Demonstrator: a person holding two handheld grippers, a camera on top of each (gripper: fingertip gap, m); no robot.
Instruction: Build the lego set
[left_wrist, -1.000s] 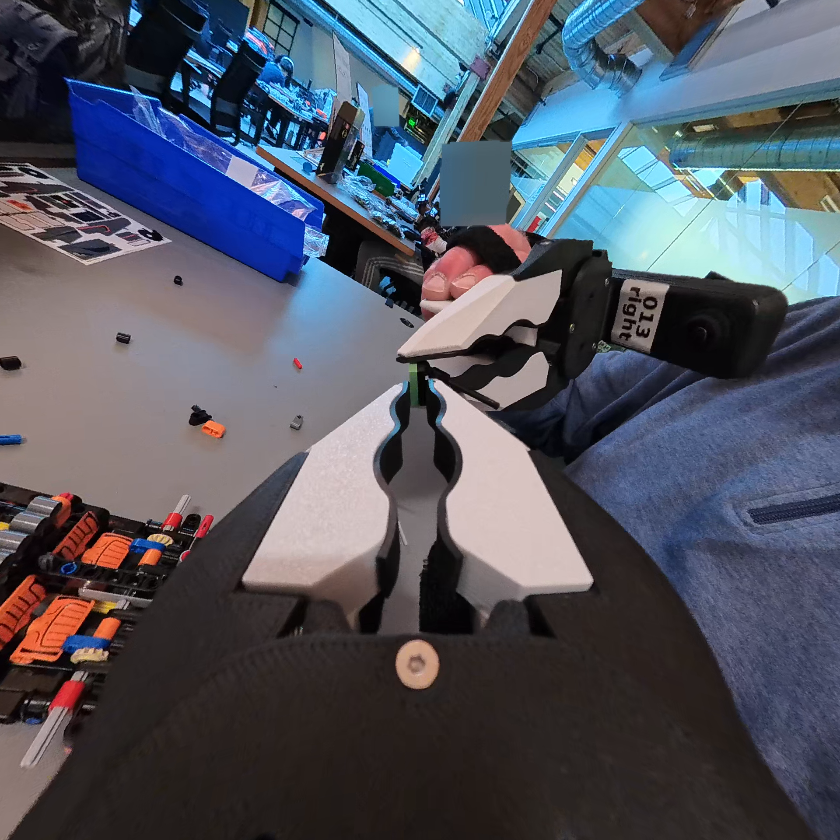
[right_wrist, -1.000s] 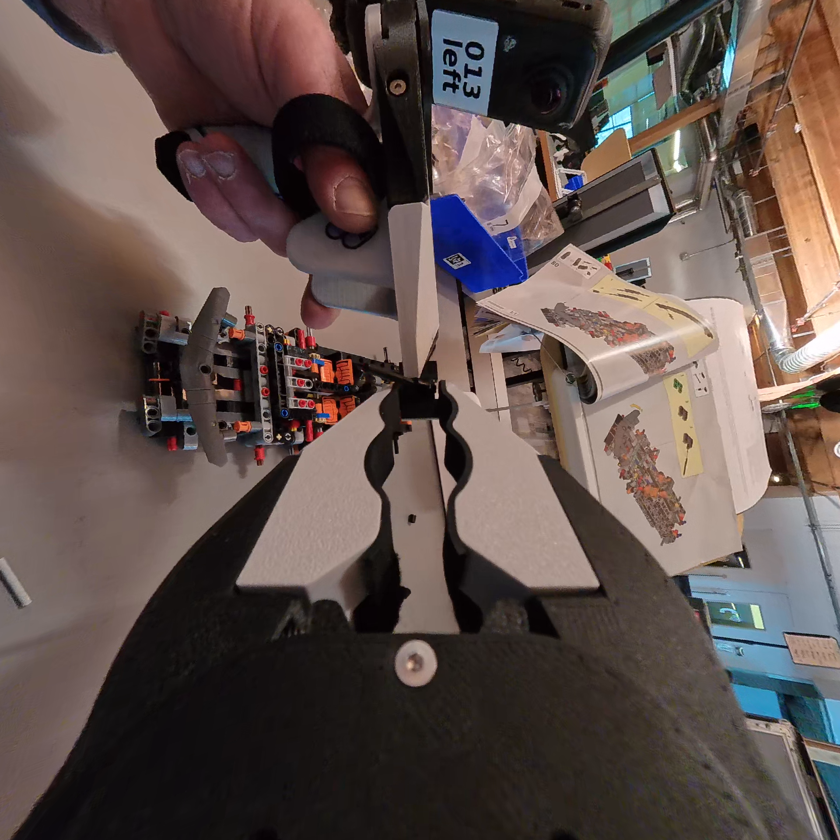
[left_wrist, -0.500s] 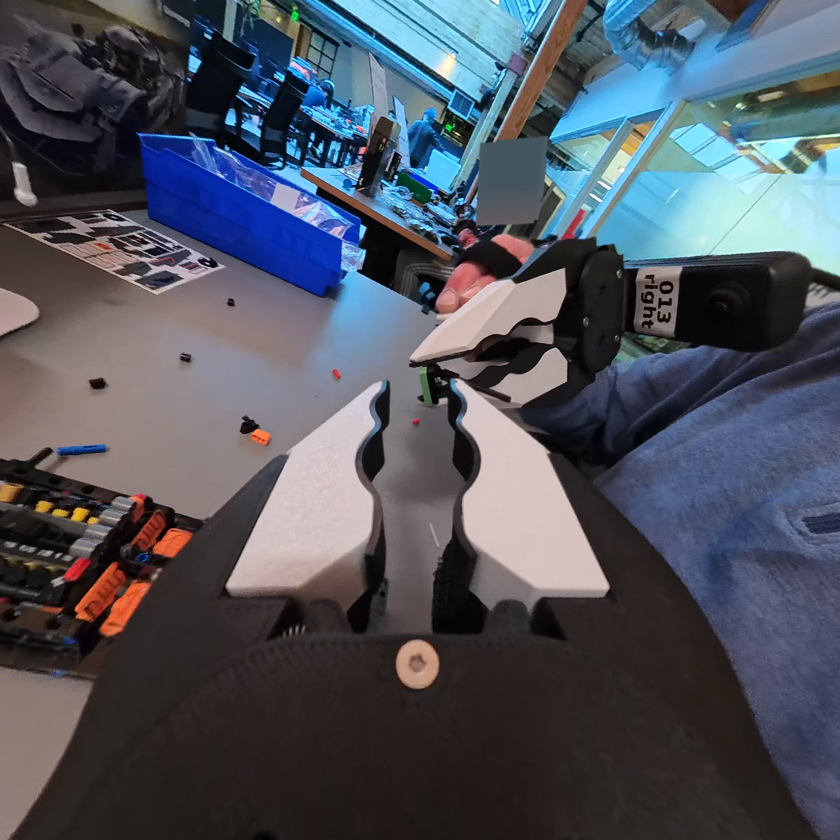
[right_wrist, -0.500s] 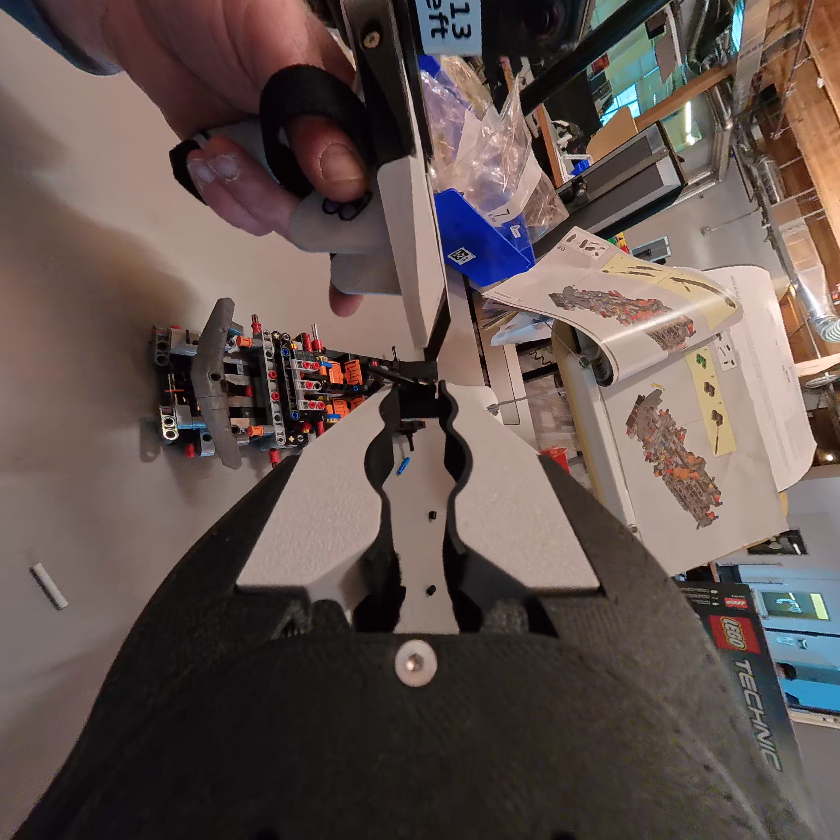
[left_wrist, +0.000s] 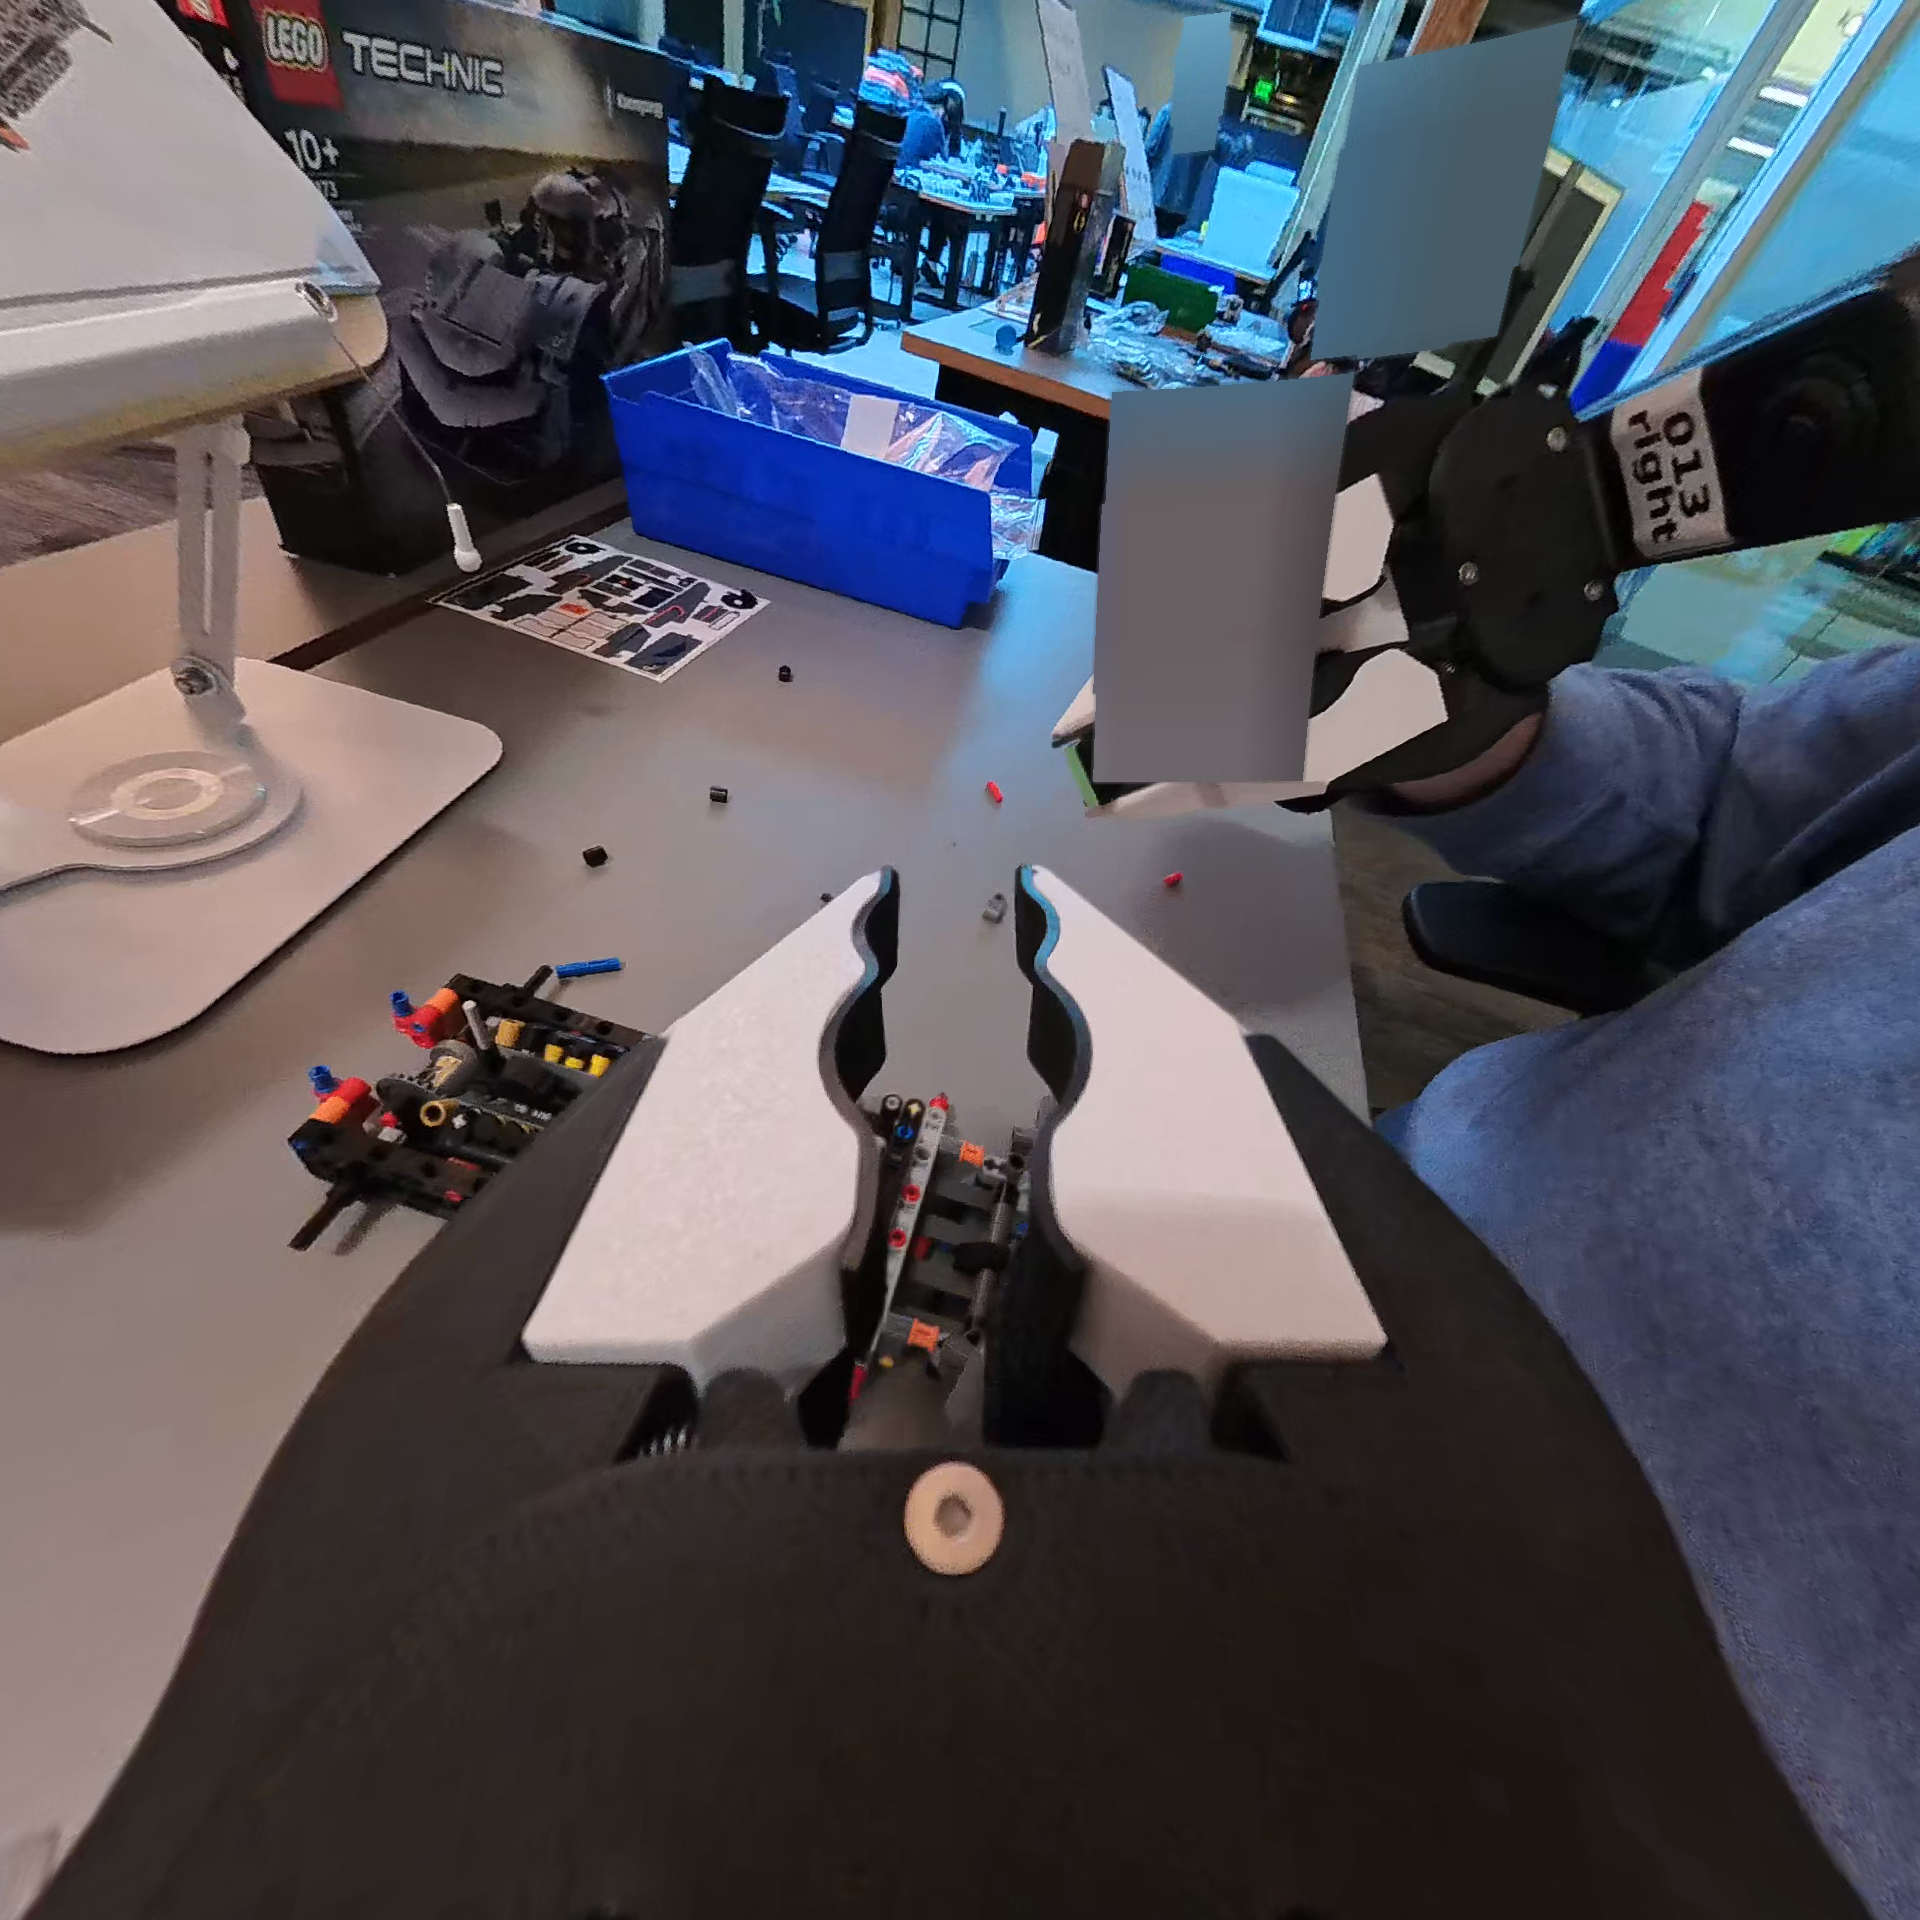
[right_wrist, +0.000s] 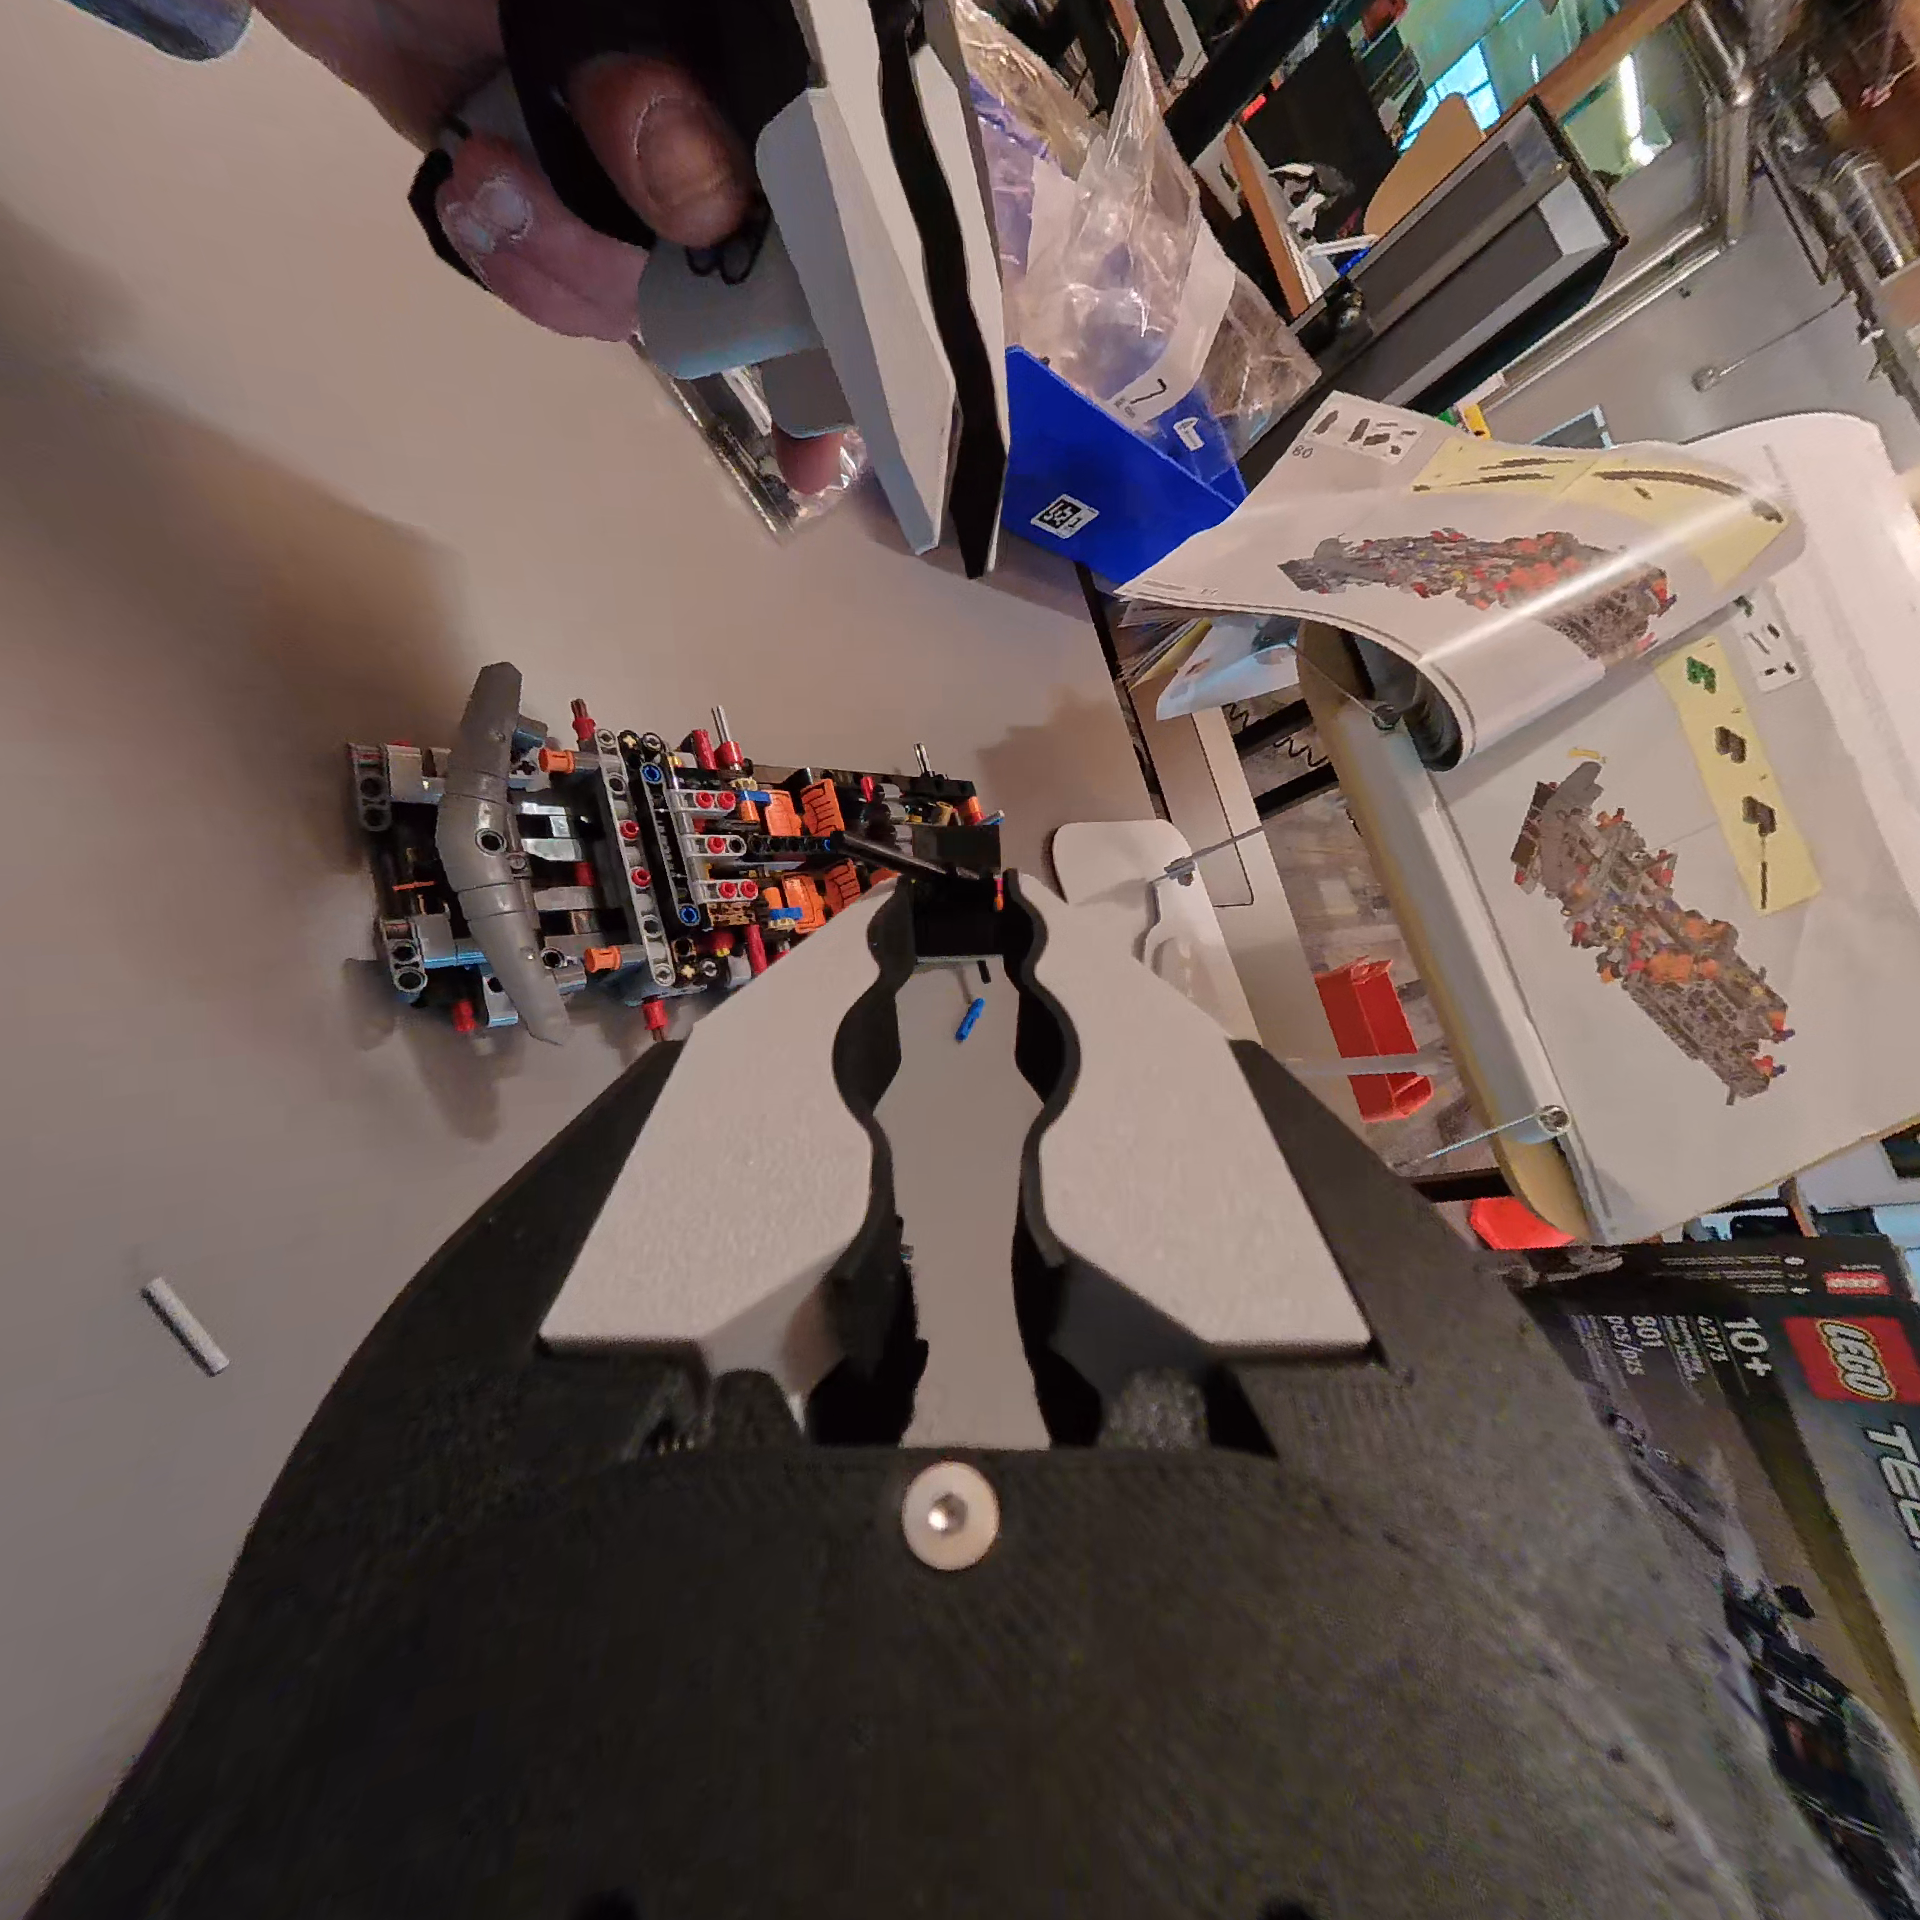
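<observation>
The partly built Lego model (right_wrist: 623, 862), grey, black and orange, lies on the grey table (right_wrist: 260, 520). It also shows in the left wrist view (left_wrist: 468, 1091), partly under my left gripper (left_wrist: 956, 894), which is open and empty above it. My right gripper (right_wrist: 951, 904) is shut on a small black piece with a thin black axle (right_wrist: 951, 914), held in the air beyond the model's end. In the left wrist view the right gripper (left_wrist: 1086, 774) is at the upper right, partly under a blur patch, with a green edge of the piece (left_wrist: 1078, 774) showing at its tips.
A blue bin (left_wrist: 810, 499) with plastic bags stands at the back. The instruction booklet (right_wrist: 1558, 727) rests on a white stand with a flat base (left_wrist: 208, 810). The set's box (left_wrist: 468, 156), a sticker sheet (left_wrist: 613, 613) and loose small pieces (left_wrist: 717, 795) are around. A person's blue sleeve (left_wrist: 1662, 790) is at the right. Some 7 centimeters of space lies between my two pairs of fingers.
My left gripper opened, let go of the small piece and drew back over the model. My right gripper kept hold of the piece.
</observation>
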